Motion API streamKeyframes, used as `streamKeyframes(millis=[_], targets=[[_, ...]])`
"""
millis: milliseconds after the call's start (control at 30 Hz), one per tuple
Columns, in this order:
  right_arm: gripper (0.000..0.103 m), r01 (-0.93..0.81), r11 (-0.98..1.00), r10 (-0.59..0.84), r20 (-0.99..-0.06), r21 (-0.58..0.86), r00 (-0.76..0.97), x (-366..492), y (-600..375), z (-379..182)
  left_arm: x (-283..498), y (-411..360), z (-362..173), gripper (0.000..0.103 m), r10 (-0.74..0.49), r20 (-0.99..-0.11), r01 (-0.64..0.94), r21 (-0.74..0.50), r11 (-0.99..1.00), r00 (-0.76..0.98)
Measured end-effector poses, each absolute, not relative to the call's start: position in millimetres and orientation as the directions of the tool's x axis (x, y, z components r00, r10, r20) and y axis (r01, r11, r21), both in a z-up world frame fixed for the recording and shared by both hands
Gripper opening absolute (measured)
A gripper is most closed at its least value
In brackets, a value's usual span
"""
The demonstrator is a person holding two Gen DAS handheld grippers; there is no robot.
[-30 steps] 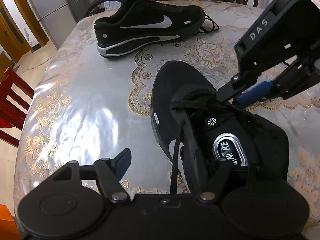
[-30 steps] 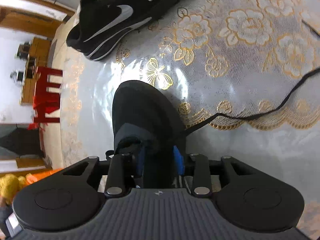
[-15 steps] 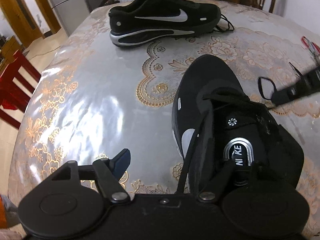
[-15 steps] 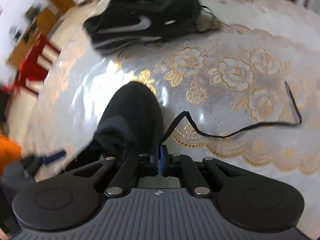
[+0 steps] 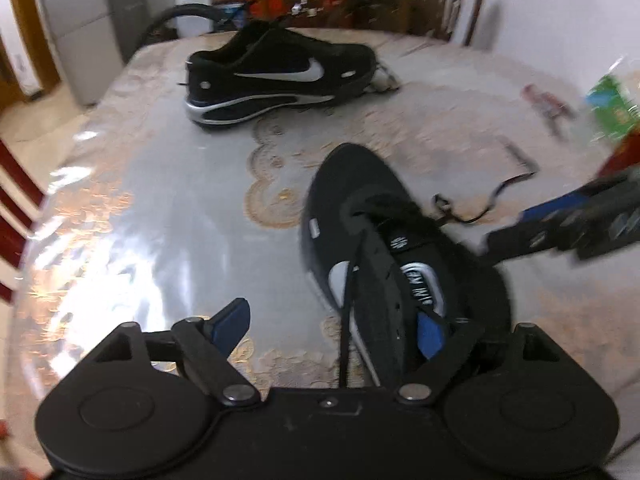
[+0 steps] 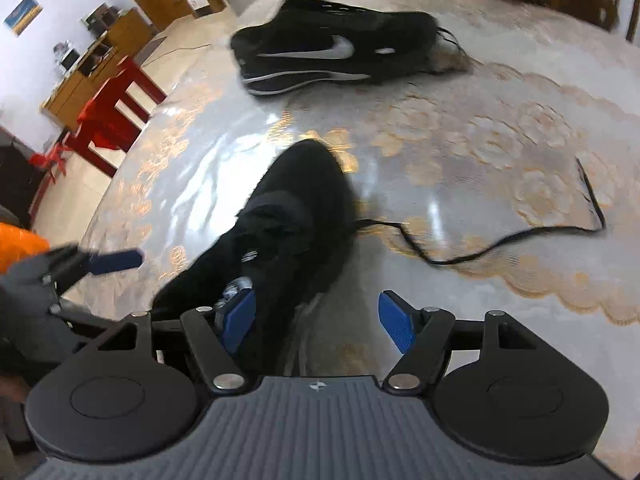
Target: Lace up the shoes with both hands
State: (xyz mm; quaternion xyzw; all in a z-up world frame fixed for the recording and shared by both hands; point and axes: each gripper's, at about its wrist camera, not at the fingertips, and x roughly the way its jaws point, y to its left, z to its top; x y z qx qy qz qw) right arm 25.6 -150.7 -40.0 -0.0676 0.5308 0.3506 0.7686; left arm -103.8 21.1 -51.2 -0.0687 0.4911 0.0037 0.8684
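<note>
The near black shoe lies toe away from me on the table, with its silver tongue label showing. My left gripper straddles the shoe's left wall: one pad sits inside the shoe and the other hangs free, and the jaws are opening. A lace end runs down between them. My right gripper is opening over the shoe's right side and presses on nothing. The other lace end trails loose across the cloth. The right gripper also shows at the right edge of the left wrist view.
A second black shoe with a white swoosh stands on its sole at the far side of the table. A green packet and a small red item lie far right. Red chairs stand off the table's left edge.
My right gripper was shut on the lace; it has opened and the lace now lies slack on the table. Both grippers have drawn back and up. The left jaws have spread wider.
</note>
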Motion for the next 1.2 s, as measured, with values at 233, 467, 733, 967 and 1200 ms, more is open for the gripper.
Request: streamKeyframes(millis=[233, 467, 733, 967, 1200], targets=[[0.068, -0.546, 0.822, 0.393, -0.856, 0.163, 0.336, -3.6, -125.9, -41.8, -91.3, 64.0, -58.0, 0.094, -0.290, -0.810, 0.038, -0.316, 0.948, 0.509], [0.067, -0.350, 0.925, 0.308, -0.834, 0.149, 0.457, -0.8, -151.1, -27.8, -84.4, 87.3, -38.5, 0.091, -0.302, -0.789, 0.065, -0.318, 0.946, 0.534], [0.062, -0.435, 0.894, 0.123, -0.875, -0.108, 0.469, -19.2, -123.6, -67.7, -73.0, 39.8, -84.8, 0.071, -0.198, -0.871, 0.168, -0.135, 0.976, 0.450], [0.067, -0.373, 0.928, 0.182, -0.889, 0.014, 0.419, -3.8, -148.8, -70.1, -78.1, 64.2, -87.9, 0.074, -0.285, -0.859, 0.201, -0.218, 0.955, 0.425], [0.068, -0.381, 0.925, 0.182, -0.888, 0.009, 0.423, -20.0, -145.2, -68.7, -90.4, 98.4, -127.1, 0.079, -0.525, -0.801, 0.137, -0.508, 0.850, 0.287]])
